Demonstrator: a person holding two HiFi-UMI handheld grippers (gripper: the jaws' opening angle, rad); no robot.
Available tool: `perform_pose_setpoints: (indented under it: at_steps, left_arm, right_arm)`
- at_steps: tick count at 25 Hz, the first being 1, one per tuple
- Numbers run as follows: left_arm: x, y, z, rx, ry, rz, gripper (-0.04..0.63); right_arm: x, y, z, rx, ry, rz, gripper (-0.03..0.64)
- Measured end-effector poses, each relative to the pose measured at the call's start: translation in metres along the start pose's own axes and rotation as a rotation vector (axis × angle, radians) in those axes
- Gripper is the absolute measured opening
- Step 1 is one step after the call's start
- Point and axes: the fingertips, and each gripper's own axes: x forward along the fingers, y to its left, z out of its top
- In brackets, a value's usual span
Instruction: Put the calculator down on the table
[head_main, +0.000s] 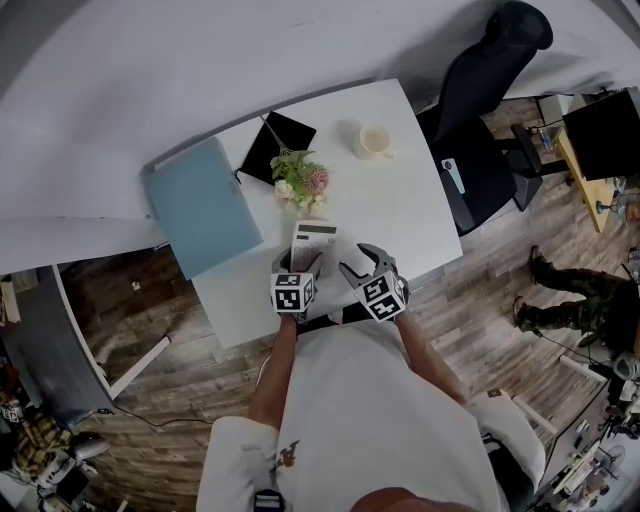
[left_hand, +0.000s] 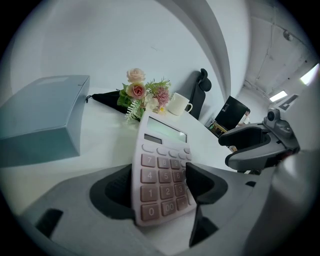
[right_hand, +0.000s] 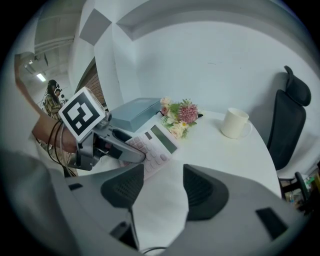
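Note:
A pink-keyed white calculator (head_main: 313, 240) (left_hand: 162, 165) (right_hand: 155, 142) lies on the white table (head_main: 400, 200) near its front edge, display end toward the flowers. My left gripper (head_main: 300, 262) (left_hand: 157, 187) is open with its jaws on either side of the calculator's near end. In the right gripper view, one left finger (right_hand: 125, 150) lies over the calculator's keys. Just to its right, my right gripper (head_main: 362, 262) (right_hand: 164, 187) hovers above bare table, open, its jaws a little apart and nothing between them. It also shows from the side in the left gripper view (left_hand: 250, 150).
Behind the calculator stands a small bunch of flowers (head_main: 302, 180). A blue-grey box (head_main: 200, 205) is at the left, a black pouch (head_main: 278, 140) at the back, a white mug (head_main: 373, 141) at the back right. A black office chair (head_main: 480, 110) stands right of the table.

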Motion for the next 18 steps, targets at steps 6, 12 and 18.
perform_pose_setpoints:
  at_steps: [6,12,18]
  left_arm:
    - [0.001,0.003,0.001,0.018,0.006,0.018,0.339]
    - [0.001,0.006,0.000,0.064,0.027,0.049,0.356]
    - [-0.003,0.005,0.005,0.084,0.011,0.038,0.356]
  right_arm:
    - [-0.002,0.002,-0.003,0.024,0.001,-0.036,0.252]
    - [-0.007,0.002,-0.003,0.040,-0.006,-0.083,0.255]
    - [-0.014,0.004,-0.001,0.066,-0.022,-0.123,0.259]
